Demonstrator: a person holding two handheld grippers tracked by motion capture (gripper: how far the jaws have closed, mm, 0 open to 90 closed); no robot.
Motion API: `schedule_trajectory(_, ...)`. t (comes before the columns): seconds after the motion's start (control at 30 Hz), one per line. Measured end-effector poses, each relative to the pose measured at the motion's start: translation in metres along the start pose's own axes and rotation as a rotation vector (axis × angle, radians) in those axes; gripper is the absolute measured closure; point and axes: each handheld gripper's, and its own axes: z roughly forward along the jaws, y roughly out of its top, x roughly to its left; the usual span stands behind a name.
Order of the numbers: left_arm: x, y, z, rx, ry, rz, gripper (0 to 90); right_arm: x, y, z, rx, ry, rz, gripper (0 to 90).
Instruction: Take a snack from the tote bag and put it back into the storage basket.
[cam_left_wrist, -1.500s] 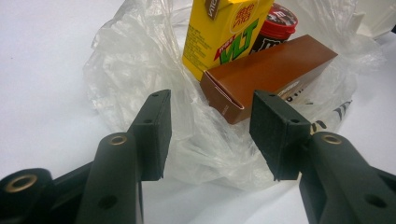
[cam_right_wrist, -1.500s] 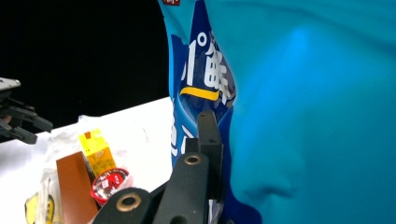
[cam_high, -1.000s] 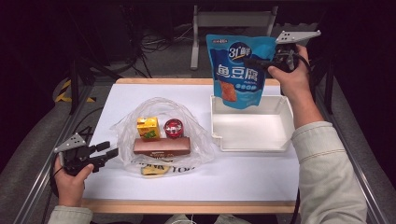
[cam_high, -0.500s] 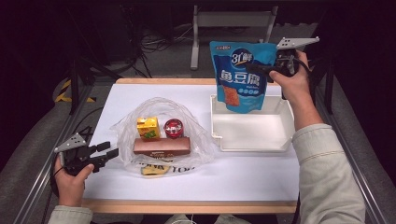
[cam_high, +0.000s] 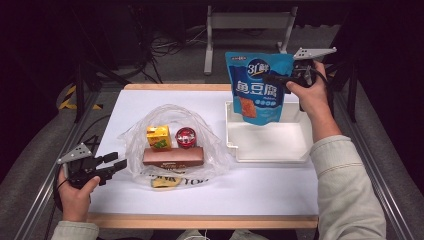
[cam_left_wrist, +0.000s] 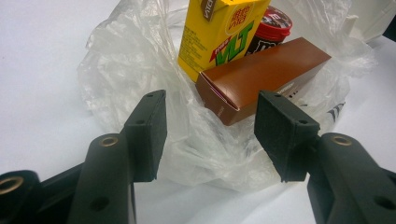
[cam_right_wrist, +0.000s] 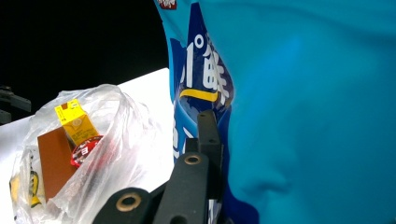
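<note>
My right gripper (cam_high: 281, 80) is shut on the side edge of a blue snack bag (cam_high: 256, 85), which hangs upright over the far part of a white tray (cam_high: 300, 150). In the right gripper view the blue snack bag (cam_right_wrist: 303, 116) covers one jaw of that gripper (cam_right_wrist: 219, 140). A clear plastic bag (cam_high: 170, 130) lies mid-table, holding a yellow drink carton (cam_high: 158, 136), a red-lidded tin (cam_high: 186, 136) and a brown box (cam_high: 173, 156). My left gripper (cam_high: 116, 162) rests open just left of it. In its own view the gripper (cam_left_wrist: 210, 116) has its jaws apart before the brown box (cam_left_wrist: 266, 74) and the carton (cam_left_wrist: 219, 32).
The white tabletop (cam_high: 150, 100) has a wooden front edge (cam_high: 200, 221). Metal rails run down both sides, and a grey stand (cam_high: 250, 20) and cables lie on the floor beyond the far edge. A yellow-printed packet (cam_high: 165, 181) sits under the plastic bag's near side.
The right hand has come down a little, lowering the blue snack bag towards the tray. The left gripper and the plastic bag have stayed where they were.
</note>
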Motion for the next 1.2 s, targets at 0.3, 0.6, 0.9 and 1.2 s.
schedule_trajectory(0.3, 0.001, 0.0, 0.0, 0.004, -0.006, -0.002, 45.1, -0.004, -0.012, 0.011, 0.021, 0.009, 0.022, 89.9)
schedule_trajectory(0.6, 0.001, 0.0, 0.0, 0.002, -0.007, -0.005, 45.1, -0.008, -0.02, 0.018, 0.032, 0.0, 0.032, 89.9)
schedule_trajectory(0.9, 0.002, 0.0, 0.0, 0.004, -0.009, -0.003, 45.3, -0.013, -0.027, 0.024, 0.036, 0.005, 0.038, 89.9)
schedule_trajectory(1.2, 0.001, -0.001, 0.002, 0.006, -0.01, -0.008, 45.3, -0.015, -0.035, 0.032, 0.043, 0.017, 0.048, 89.9)
